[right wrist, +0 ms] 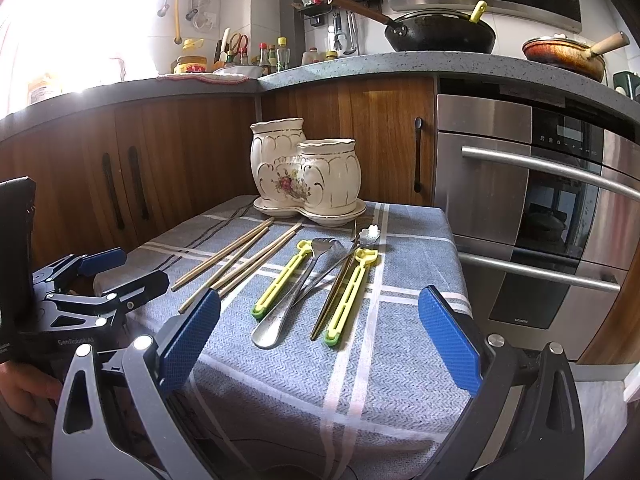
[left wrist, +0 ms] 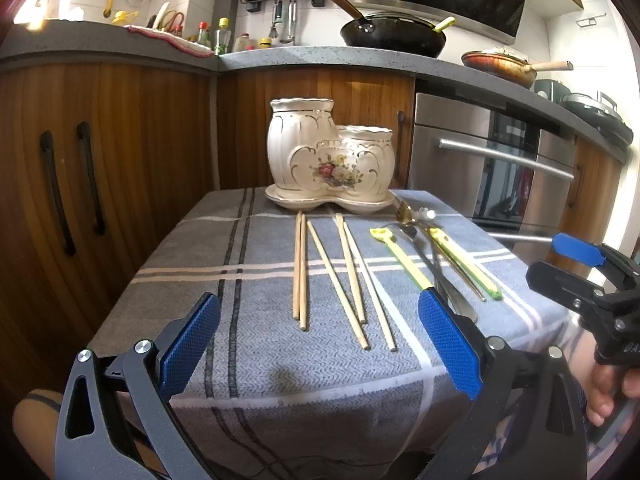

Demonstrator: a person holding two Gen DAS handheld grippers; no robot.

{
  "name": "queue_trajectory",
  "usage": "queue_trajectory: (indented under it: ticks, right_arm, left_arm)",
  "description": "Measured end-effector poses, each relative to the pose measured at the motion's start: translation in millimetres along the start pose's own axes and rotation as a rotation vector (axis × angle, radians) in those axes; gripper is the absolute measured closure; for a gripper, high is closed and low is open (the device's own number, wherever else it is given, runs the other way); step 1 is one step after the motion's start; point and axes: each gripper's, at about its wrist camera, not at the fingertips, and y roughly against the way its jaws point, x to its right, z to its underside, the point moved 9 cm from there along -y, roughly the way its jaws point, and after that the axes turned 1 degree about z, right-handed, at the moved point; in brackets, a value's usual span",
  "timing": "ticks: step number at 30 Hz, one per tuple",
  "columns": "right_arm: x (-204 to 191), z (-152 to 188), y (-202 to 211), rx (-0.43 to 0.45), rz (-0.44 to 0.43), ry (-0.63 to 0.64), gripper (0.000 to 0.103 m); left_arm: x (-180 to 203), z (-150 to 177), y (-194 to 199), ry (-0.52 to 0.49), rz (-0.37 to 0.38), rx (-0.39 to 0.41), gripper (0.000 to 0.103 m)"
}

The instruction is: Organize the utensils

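A cream ceramic double utensil holder (left wrist: 330, 156) (right wrist: 306, 174) with a flower print stands at the far edge of a small table under a blue-grey checked cloth (left wrist: 256, 280) (right wrist: 400, 320). Several wooden chopsticks (left wrist: 300, 272) (right wrist: 236, 260) lie in front of it. To their right lie two yellow-green utensils (left wrist: 404, 258) (right wrist: 280, 280), a steel fork and spoon (right wrist: 288, 308) and a thin gold-coloured utensil (right wrist: 332, 300). My left gripper (left wrist: 320, 340) is open and empty, above the table's near edge. My right gripper (right wrist: 320, 340) is open and empty, also near that edge.
Wooden cabinets (left wrist: 80, 160) stand behind and left of the table, a steel oven (right wrist: 540, 220) to the right. On the counter above sit a black wok (left wrist: 394, 34) and a second pan (right wrist: 568, 56). The other gripper shows at each view's side (left wrist: 592, 280) (right wrist: 88, 292).
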Motion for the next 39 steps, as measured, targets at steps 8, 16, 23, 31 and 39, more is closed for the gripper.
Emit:
queue_trajectory:
  ticks: [8, 16, 23, 31, 39]
  right_arm:
    - [-1.7, 0.3, -1.3, -0.004, -0.008, -0.001, 0.005]
    - [-1.6, 0.5, -2.1, -0.008, -0.012, -0.011, 0.005]
    - [2.8, -3.0, -10.6, -0.064, -0.016, -0.038, 0.005]
    - [14.2, -16.1, -22.2, -0.104, 0.0, -0.018, 0.019]
    - [30.8, -19.0, -44.8, -0.176, -0.003, -0.058, 0.043]
  left_arm:
    - [-0.4, 0.7, -0.7, 0.001, -0.003, -0.002, 0.005]
    - [-0.2, 2.2, -2.8, 0.001, -0.003, -0.009, 0.005]
    - [-8.4, -3.3, -7.3, 0.019, -0.007, -0.028, 0.005]
    - [-30.6, -20.6, -37.6, 0.04, 0.024, -0.151, 0.031]
    - [-33.1, -18.6, -87.8, 0.043, 0.113, -0.347, 0.063]
